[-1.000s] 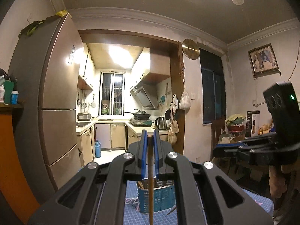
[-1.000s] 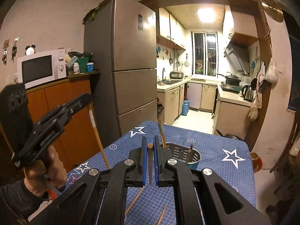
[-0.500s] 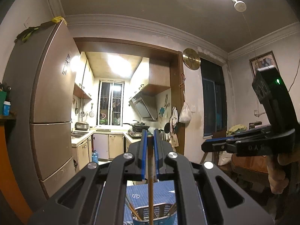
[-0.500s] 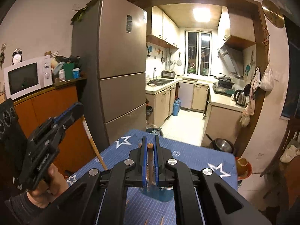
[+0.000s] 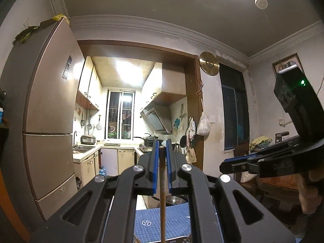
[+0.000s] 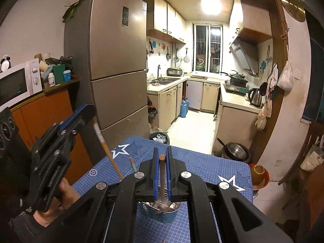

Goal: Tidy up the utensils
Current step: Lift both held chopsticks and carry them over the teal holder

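Observation:
My left gripper (image 5: 161,147) is shut on a light wooden chopstick (image 5: 162,192) that hangs down toward the table; from the right wrist view the same gripper (image 6: 86,111) holds that chopstick (image 6: 107,149) slanting toward the holder. My right gripper (image 6: 161,156) is shut on a dark brown chopstick (image 6: 162,174), its lower end inside the blue utensil holder (image 6: 162,215) right below. Another utensil (image 6: 132,164) sticks up from behind the left finger. The right gripper also shows in the left wrist view (image 5: 228,163).
The table has a blue star-patterned cloth (image 6: 202,162). A fridge (image 6: 113,60) and an orange cabinet (image 6: 46,111) with a microwave (image 6: 18,81) stand to the left. A metal pot (image 6: 237,149) and a bowl (image 6: 259,174) lie beyond the table's far right.
Both grippers have tilted upward and moved over the holder. The holder has slid down to the frame bottom. The right chopstick's tip now sits inside the holder.

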{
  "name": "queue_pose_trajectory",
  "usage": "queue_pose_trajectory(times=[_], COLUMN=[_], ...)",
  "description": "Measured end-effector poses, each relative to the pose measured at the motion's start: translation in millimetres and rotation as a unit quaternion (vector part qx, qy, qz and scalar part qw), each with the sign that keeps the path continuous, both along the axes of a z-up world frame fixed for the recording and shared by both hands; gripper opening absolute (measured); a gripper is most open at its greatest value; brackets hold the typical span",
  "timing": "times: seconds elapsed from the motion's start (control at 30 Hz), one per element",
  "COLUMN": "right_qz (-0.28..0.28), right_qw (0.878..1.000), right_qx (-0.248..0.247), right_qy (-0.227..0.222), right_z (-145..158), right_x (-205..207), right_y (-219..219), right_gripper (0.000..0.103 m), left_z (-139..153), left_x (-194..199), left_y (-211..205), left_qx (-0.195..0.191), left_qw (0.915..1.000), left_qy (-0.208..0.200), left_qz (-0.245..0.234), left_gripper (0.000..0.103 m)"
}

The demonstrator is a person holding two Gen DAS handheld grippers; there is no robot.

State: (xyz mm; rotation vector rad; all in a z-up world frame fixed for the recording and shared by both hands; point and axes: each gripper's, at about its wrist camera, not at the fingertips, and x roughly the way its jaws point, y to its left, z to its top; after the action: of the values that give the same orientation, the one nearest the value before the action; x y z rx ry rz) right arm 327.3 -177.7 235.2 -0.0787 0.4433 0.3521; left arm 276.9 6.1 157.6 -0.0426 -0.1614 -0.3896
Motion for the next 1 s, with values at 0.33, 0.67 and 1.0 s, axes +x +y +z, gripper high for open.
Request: queue_pose_trajectory(times=[0.33, 0.67, 1.0], right_qz=[0.006, 0.007, 0.006], right_qw=[1.000, 0.999, 0.999], right_qx=[-0.004, -0.010, -0.009], right_qy=[0.018, 0.031, 0.040], right_z=[-8.6, -15.9, -27.2], right_x=[16.3, 26.6, 38.2], right_y=[1.3, 6.9, 9.2], right_gripper=[0.008, 0.008, 0.008], left_z=[-17.0, -14.3, -17.7], left_x=[24.0, 33.7, 44.5], left_y=[-3.2, -6.3, -10.1], left_qx=[0.003, 0.005, 0.008], left_qw=[1.0000, 1.0000, 0.9997], left_qy=[-0.005, 0.006, 0.020], left_qz=[0.004, 0.005, 0.007], left_gripper=[0.005, 0.005, 0.005])
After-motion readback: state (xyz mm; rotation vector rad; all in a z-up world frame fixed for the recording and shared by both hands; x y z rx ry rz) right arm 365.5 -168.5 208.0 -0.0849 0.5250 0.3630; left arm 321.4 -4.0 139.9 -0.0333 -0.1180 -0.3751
